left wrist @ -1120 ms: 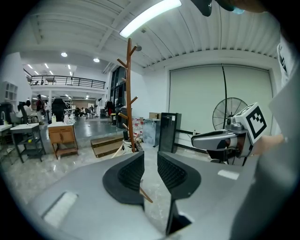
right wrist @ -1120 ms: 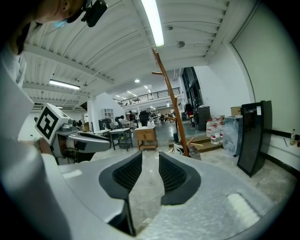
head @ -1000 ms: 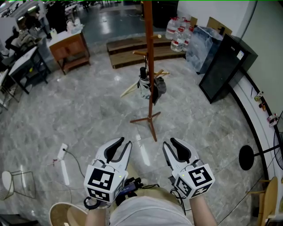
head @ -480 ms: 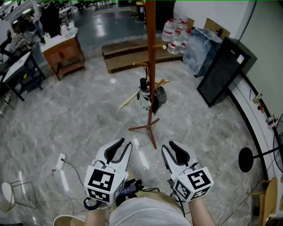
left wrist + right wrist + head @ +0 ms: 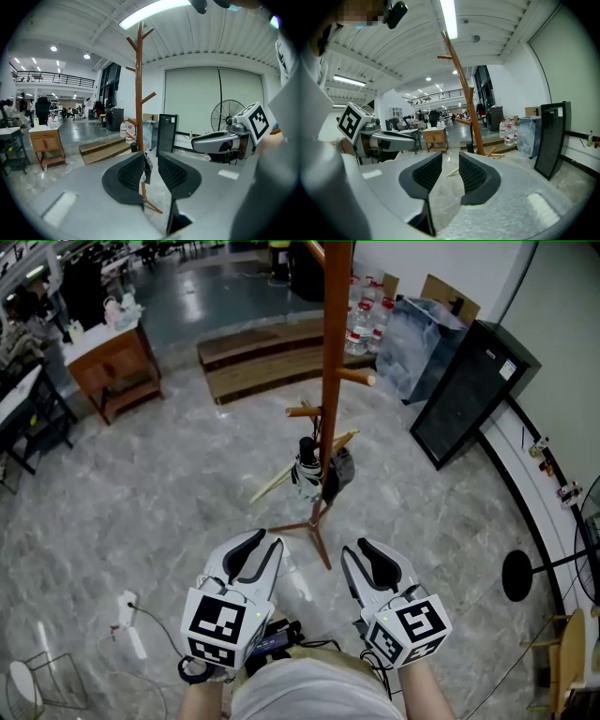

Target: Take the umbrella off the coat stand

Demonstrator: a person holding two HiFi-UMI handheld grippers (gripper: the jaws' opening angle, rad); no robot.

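Observation:
A tall wooden coat stand [image 5: 335, 352] rises from the marble floor straight ahead. A folded umbrella [image 5: 306, 470] with a black handle hangs from one of its lower pegs. My left gripper [image 5: 258, 545] and right gripper [image 5: 361, 547] are held side by side, short of the stand's feet and apart from it. Both point at the stand. In the left gripper view the stand [image 5: 139, 93] and the umbrella [image 5: 147, 172] show far off through the gap of the left gripper [image 5: 150, 161]. Its jaws have just been opening, with nothing between them. The right gripper [image 5: 450, 171] is open and empty, and the stand [image 5: 464, 89] is beyond it.
A black cabinet [image 5: 469, 395] stands at the right, with water bottles [image 5: 361, 320] and a wrapped bundle behind the stand. A low wooden platform [image 5: 258, 357] and a wooden desk [image 5: 108, 367] are farther back. A power strip [image 5: 127, 610] lies on the floor at the left. A fan's base [image 5: 516, 576] is at the right.
Both grippers have moved forward towards the coat stand. The stand and umbrella now sit closer and lower in the head view.

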